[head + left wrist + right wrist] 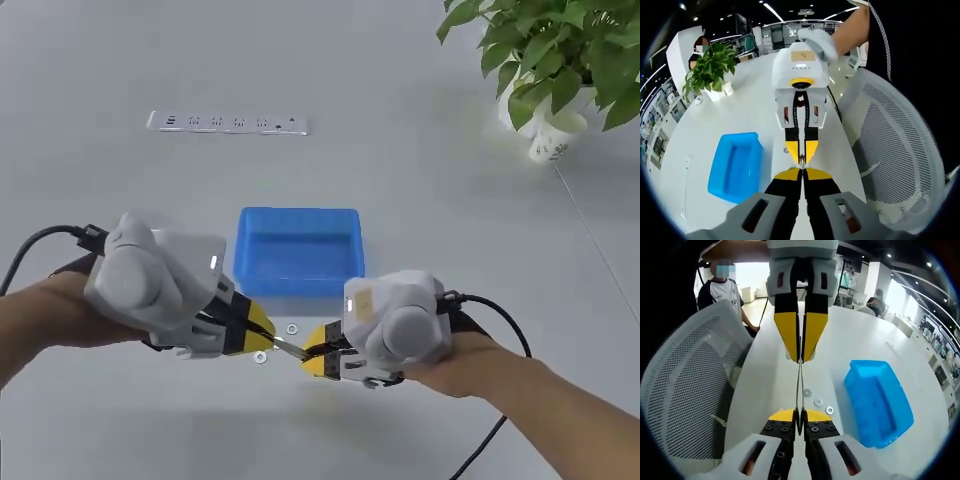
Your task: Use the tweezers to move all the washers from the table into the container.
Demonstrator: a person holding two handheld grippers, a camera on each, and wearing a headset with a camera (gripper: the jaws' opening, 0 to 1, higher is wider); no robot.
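your left gripper (262, 329) and right gripper (316, 362) both pinch the tweezers (799, 382); three washers (818, 402) lie just near of the blue container (300, 284), none inside yet.

Pale grey table (420, 190), four sorts of item lying on it.
Blue container (298, 250) sits mid-table, open side up. Three washers (818, 402) lie flat in a short row near its near long wall, clear of the wall and of each other. White power strip (228, 123) lies flat well beyond the container. Potted plant (548, 140) in a white pot stands upright far right, close to the table's edge line.
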